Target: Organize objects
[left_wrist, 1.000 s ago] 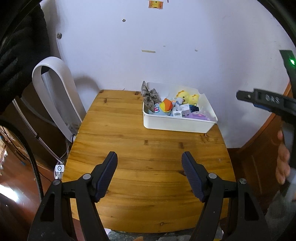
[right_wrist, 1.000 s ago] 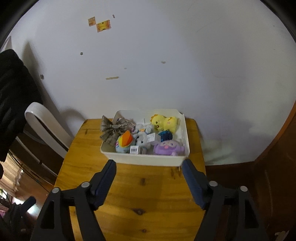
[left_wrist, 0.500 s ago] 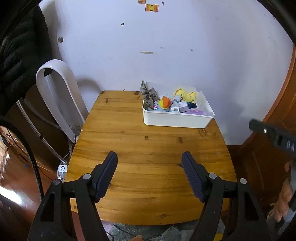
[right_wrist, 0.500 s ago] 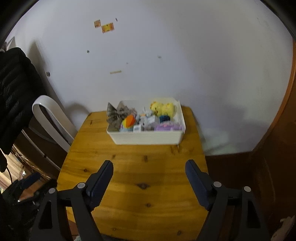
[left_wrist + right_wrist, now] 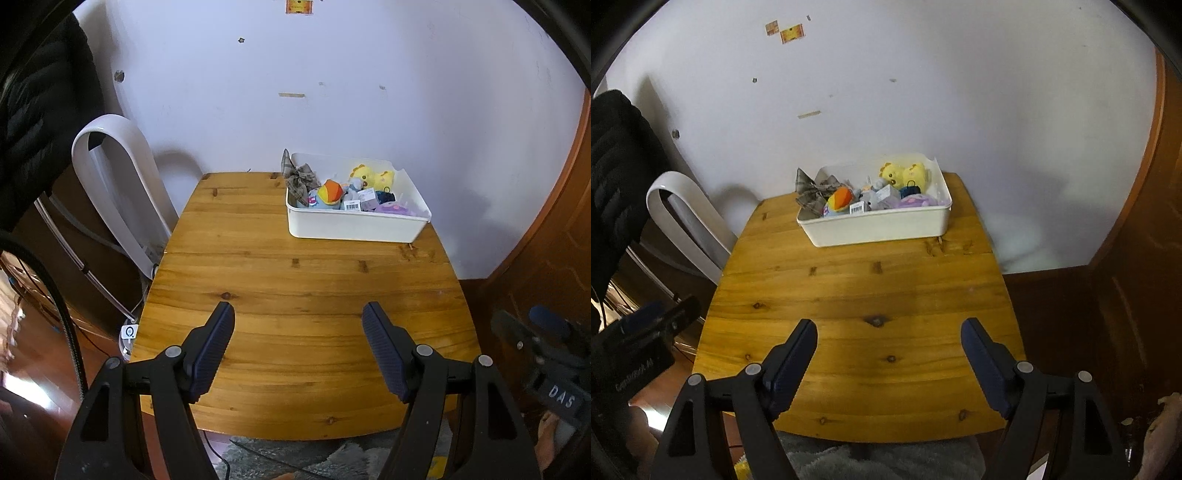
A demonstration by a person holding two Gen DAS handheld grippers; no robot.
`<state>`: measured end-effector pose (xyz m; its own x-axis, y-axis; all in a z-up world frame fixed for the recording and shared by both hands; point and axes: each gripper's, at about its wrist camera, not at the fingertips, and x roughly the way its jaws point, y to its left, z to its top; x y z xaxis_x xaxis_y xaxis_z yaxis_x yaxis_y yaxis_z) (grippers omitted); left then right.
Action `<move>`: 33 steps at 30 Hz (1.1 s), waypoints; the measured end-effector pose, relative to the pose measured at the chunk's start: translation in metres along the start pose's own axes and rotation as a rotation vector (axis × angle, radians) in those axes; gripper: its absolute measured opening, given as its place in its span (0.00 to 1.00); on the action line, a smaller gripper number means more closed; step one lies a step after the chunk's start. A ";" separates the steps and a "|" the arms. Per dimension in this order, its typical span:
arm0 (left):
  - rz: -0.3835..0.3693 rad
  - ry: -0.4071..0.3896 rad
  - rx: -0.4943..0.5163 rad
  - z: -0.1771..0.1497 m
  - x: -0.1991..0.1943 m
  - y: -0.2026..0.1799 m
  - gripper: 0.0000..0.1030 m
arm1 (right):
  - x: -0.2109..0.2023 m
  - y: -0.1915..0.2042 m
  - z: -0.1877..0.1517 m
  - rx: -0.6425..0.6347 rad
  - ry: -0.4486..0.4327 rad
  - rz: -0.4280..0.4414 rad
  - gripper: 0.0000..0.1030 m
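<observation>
The left gripper [image 5: 298, 350] hangs above the near edge of the wooden table [image 5: 295, 295], its jaws spread wide with nothing between them; the right gripper [image 5: 888, 363] hangs likewise over the near edge, jaws wide apart and empty. The white bin [image 5: 354, 224] sits at the far right corner of the table, near the wall; inside it lie a plaid bow [image 5: 300, 178] at the left, an orange-and-blue plush [image 5: 327, 194], a yellow plush [image 5: 371, 176] at the far side, and a purple plush [image 5: 395, 209] at the near right.
</observation>
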<state>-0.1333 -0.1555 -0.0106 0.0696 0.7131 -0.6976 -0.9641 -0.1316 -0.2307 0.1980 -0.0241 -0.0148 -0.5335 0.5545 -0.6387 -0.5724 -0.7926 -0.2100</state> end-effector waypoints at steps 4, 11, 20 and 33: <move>0.013 0.016 0.017 -0.001 0.003 -0.002 0.73 | -0.001 -0.001 0.001 0.006 -0.005 -0.022 0.79; 0.041 0.042 0.030 -0.002 0.007 -0.003 0.73 | -0.005 0.005 0.003 -0.019 -0.035 -0.032 0.79; 0.045 0.039 0.040 -0.002 0.009 -0.002 0.73 | -0.002 0.009 0.005 -0.038 -0.031 -0.035 0.78; 0.027 0.058 0.073 -0.001 0.015 -0.003 0.73 | 0.004 0.015 0.007 -0.072 -0.020 -0.041 0.79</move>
<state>-0.1293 -0.1447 -0.0212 0.0564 0.6685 -0.7415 -0.9818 -0.0978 -0.1628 0.1832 -0.0316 -0.0152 -0.5236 0.5911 -0.6136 -0.5479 -0.7851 -0.2888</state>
